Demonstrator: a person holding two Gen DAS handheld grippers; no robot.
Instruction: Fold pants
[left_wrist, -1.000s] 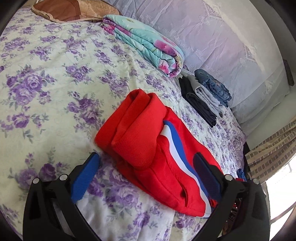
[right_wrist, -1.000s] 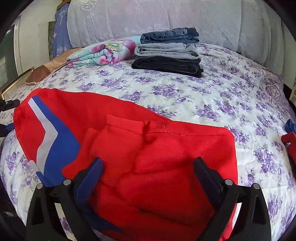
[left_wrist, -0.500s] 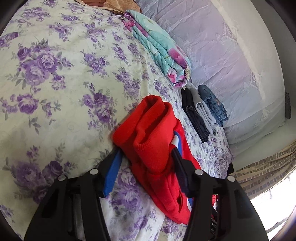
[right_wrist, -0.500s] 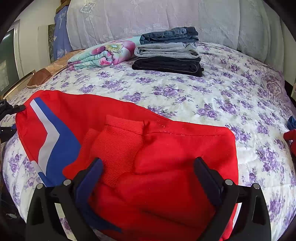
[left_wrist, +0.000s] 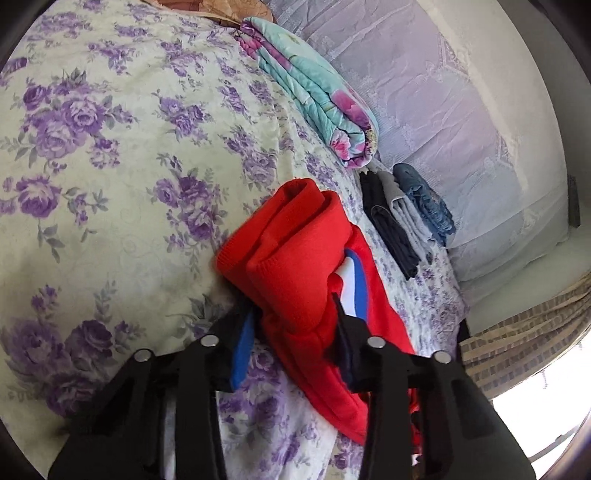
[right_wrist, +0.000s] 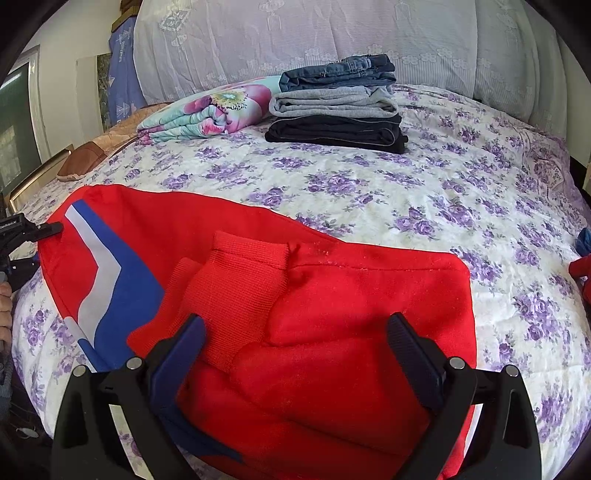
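While much bare floral bedspread (right_wrist: 424, 192) is seen beyond, w/ stacked folded clothes (right_wrist: 336, 103) and a rolled quilt (right_wrist: 210, 114) well apart near the headboard, the near bed edge is occupied by the red pants (right_wrist: 295, 314). They're folded thick, blue/white stripe showing, cuffs on top. Left gripper (left_wrist: 295, 325) is clamped on their end fold; right gripper (right_wrist: 295, 343) is held wide apart over them.

Open bedspread (right_wrist: 424, 206) btwn red pants (right_wrist: 332, 295), clothes stack (right_wrist: 336, 107)
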